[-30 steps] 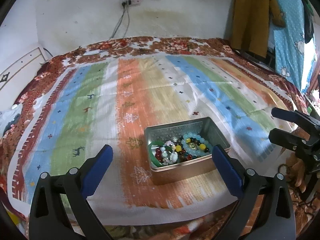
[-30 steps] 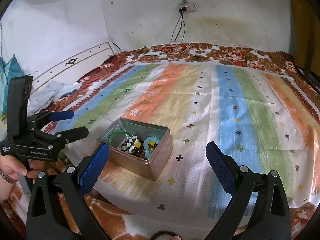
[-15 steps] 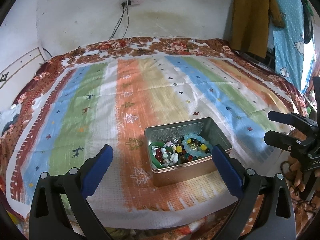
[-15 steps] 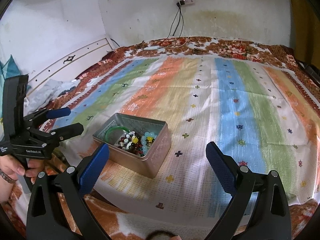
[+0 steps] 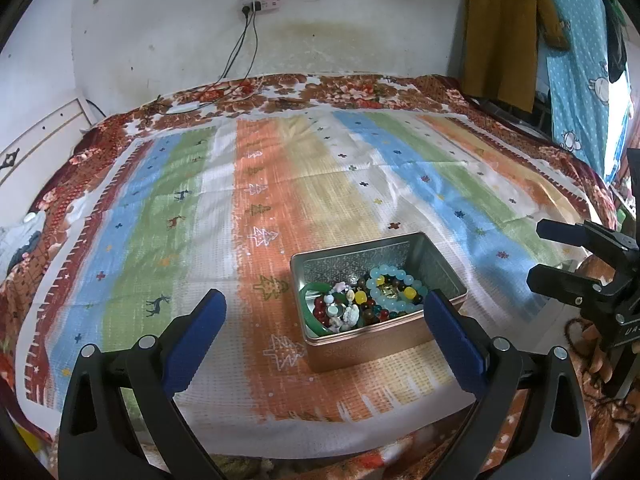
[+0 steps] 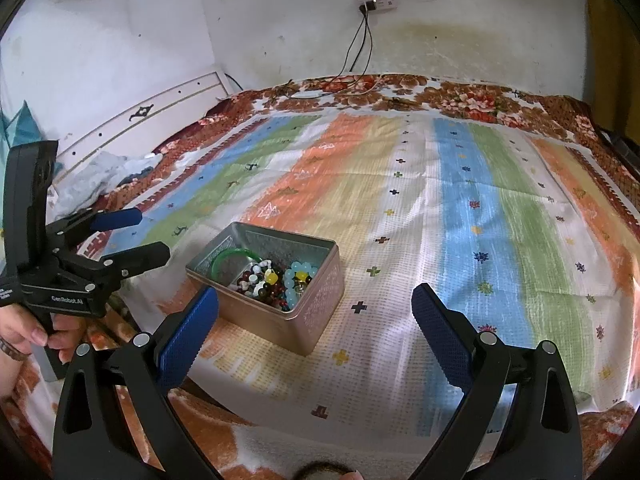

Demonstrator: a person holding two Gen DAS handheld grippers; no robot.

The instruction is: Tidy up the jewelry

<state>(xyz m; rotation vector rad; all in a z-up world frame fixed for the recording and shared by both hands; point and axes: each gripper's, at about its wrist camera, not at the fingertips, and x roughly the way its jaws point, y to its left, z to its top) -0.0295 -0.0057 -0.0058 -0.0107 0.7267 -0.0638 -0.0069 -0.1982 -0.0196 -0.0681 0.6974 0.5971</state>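
An open metal tin sits on the striped cloth near the bed's front edge. It holds a green bangle, a pale blue bead bracelet and several mixed coloured beads. My left gripper is open and empty, above the cloth just in front of the tin. My right gripper is open and empty, in front and to the right of the tin. Each gripper shows in the other's view, the right one and the left one.
The striped cloth covers a floral bedspread. A white wall with a power strip and cables stands behind. Clothes and a blue curtain hang at the right. A white headboard runs along the left.
Both grippers have moved slightly forward toward the bed, so the tin sits a little lower and nearer in both views. Both stay open and empty.
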